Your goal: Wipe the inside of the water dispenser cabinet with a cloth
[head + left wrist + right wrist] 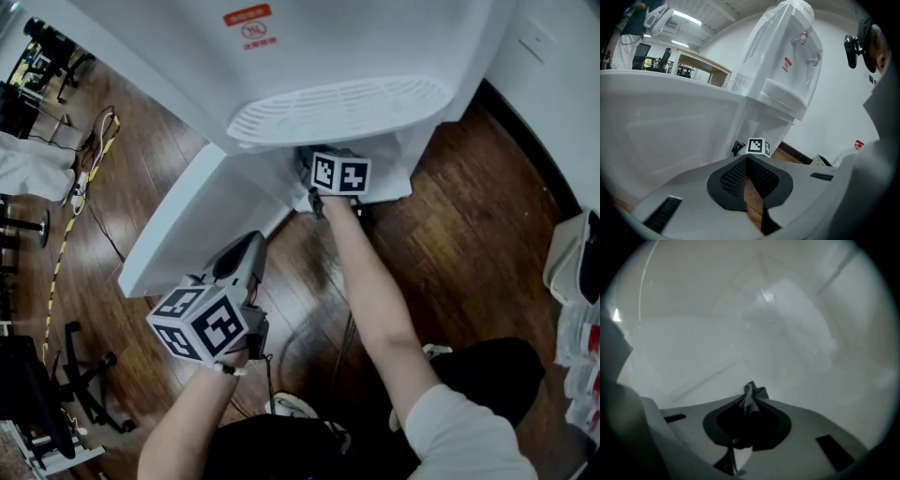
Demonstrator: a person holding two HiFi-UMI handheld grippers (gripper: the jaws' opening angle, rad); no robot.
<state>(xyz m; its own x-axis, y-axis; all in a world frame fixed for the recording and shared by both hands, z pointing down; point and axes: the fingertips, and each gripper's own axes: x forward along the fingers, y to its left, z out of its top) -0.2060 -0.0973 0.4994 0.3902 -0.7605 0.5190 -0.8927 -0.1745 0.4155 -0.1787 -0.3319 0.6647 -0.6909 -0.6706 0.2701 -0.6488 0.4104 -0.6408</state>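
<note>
Left gripper (748,160) is held closed and empty beside the door (670,122), while a cloth (751,394) is pinched in the right gripper (749,407) inside the cabinet (740,329).

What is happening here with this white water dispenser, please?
A person works at the water dispenser with a gripper in each hand. The cabinet door at its bottom is open. The right gripper is inside the cabinet, shut on a dark cloth, close to the pale inner wall. Whether the cloth touches the wall cannot be told. The left gripper is outside, beside the open door, with its jaws together and nothing between them.
</note>
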